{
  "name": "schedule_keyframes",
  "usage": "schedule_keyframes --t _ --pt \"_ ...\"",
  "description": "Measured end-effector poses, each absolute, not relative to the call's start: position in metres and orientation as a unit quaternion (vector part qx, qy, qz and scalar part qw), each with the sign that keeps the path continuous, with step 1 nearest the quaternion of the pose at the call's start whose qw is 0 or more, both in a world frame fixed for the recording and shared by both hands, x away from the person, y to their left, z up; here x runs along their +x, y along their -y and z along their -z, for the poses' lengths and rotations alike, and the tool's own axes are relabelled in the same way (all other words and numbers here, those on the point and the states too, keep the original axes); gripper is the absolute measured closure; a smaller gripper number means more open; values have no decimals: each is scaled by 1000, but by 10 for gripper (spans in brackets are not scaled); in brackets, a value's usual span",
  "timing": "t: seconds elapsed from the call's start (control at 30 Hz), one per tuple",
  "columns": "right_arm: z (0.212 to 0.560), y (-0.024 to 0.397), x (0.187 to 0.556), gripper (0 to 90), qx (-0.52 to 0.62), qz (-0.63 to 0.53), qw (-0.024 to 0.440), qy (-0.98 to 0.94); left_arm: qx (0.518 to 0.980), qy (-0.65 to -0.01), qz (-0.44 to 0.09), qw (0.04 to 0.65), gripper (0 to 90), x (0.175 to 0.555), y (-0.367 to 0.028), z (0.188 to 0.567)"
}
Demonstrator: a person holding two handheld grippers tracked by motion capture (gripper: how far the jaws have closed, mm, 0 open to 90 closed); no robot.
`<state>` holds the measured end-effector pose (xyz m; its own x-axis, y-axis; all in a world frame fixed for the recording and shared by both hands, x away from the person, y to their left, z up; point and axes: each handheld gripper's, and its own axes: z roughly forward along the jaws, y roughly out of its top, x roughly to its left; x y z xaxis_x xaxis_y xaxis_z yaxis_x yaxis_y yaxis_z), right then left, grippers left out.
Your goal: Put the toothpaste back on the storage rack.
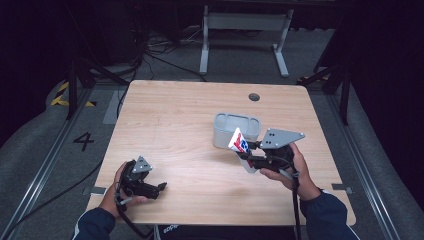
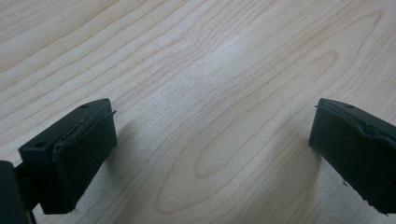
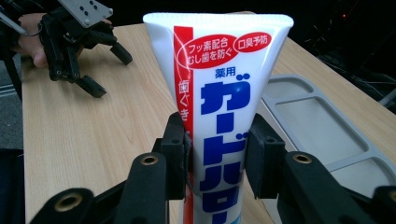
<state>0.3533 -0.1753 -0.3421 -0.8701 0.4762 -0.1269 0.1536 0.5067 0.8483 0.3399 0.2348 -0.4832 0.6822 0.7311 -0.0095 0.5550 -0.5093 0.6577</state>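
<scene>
The right gripper is clamped on a toothpaste tube, holding it tilted in the air just beside the grey organiser, which stands nearer the worktop's far right corner. The tube is soft, so the pads may squeeze it until it slips or buckles on the way in. It looks headed for a compartment, though which one is hard to tell; a tilted entry could catch the rim and tip the organiser. The left gripper rests open near the front left edge, holding nothing.
</scene>
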Motion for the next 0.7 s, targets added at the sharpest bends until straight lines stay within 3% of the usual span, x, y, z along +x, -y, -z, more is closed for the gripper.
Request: schedule_keyframes --t 0.7 --pt "331 174 367 652 191 -480 191 -834 859 -374 -137 323 12 340 -235 483"
